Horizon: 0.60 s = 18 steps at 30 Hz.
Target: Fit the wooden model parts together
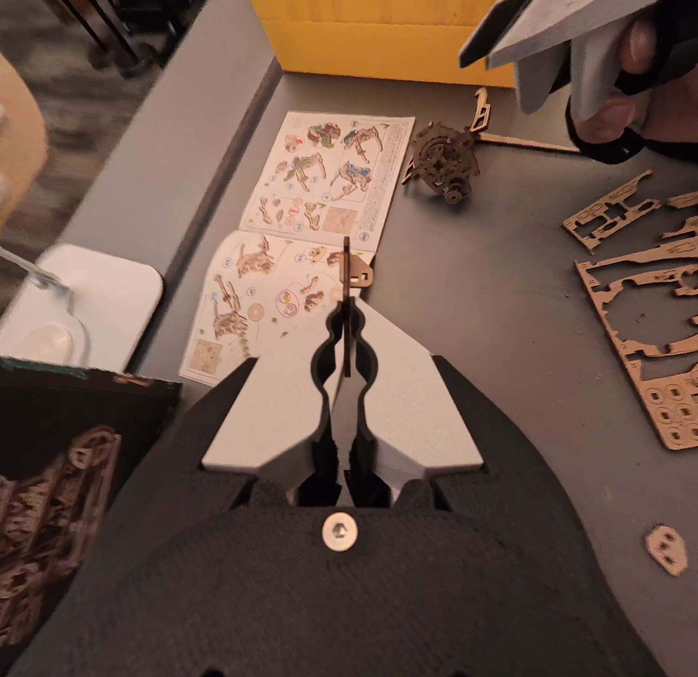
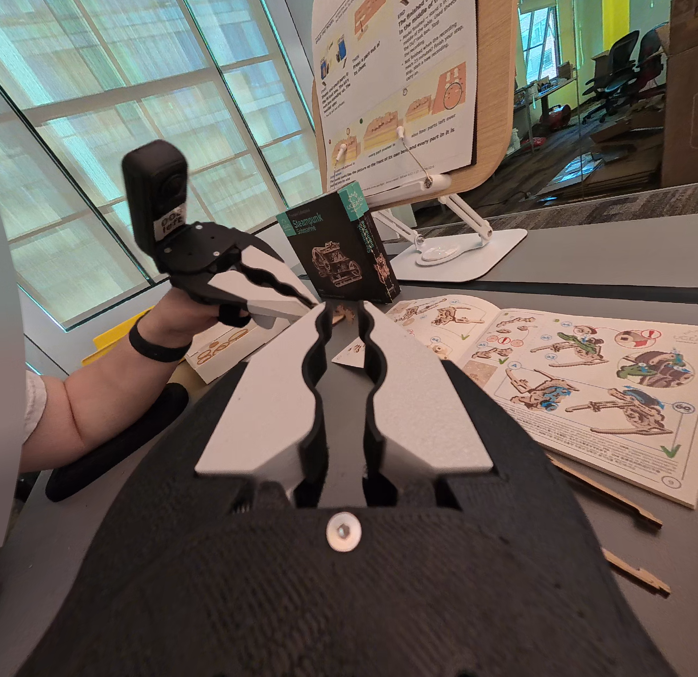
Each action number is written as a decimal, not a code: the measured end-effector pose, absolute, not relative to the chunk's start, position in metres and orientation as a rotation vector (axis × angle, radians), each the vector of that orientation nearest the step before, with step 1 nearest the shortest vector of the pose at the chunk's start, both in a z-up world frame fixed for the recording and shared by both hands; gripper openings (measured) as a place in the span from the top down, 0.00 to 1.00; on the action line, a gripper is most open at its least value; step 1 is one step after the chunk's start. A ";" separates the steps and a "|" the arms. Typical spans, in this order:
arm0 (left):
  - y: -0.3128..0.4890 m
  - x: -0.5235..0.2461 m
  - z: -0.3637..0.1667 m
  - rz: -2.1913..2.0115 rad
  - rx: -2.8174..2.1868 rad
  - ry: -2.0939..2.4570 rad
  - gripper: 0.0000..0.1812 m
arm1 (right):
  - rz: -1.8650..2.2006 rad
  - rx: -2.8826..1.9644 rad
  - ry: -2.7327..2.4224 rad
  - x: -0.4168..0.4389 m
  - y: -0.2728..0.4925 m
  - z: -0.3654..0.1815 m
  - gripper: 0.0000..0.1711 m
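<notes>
My left gripper is shut on a thin wooden part, held edge-on above the table, with a small tabbed wooden piece sticking out to its right. A partly built dark wooden model sits farther back on the grey table. My right gripper is open with a narrow gap and nothing between its fingers; it also shows raised at the top right in the left wrist view. In the right wrist view the left gripper and its held wooden part lie just beyond my right fingertips.
An open instruction booklet lies on the table. Punched wooden sheets and a small oval offcut lie on the right. A black model box, a white stand with a sheet, a yellow box and wooden strips surround the area. My right fingertips sit around 12 centimetres from my left ones.
</notes>
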<state>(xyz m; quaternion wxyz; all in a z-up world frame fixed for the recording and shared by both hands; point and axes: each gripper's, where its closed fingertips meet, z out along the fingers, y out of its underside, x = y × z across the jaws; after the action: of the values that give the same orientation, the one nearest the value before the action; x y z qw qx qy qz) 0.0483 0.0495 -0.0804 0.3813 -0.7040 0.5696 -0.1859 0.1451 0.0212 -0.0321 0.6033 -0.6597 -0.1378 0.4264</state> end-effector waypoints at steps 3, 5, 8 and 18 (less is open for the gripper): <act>0.054 0.052 -0.067 -0.263 -1.599 1.485 1.00 | 0.987 -1.528 -0.320 0.145 0.021 -0.032 0.93; 0.047 0.058 -0.061 -0.169 -1.440 1.549 1.00 | 0.987 -1.526 -0.319 0.145 0.021 -0.032 0.93; 0.042 0.064 -0.047 0.001 -1.219 1.558 1.00 | 0.985 -1.526 -0.320 0.145 0.021 -0.032 0.93; 0.030 0.069 -0.032 0.309 -0.886 1.570 1.00 | 0.982 -1.524 -0.323 0.145 0.020 -0.031 0.93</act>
<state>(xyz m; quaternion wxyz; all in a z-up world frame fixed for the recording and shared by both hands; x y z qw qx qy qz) 0.0692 0.0303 -0.0318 0.6100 -0.3839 0.6802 0.1337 0.1451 0.0204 -0.0310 0.6051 -0.6590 -0.1395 0.4244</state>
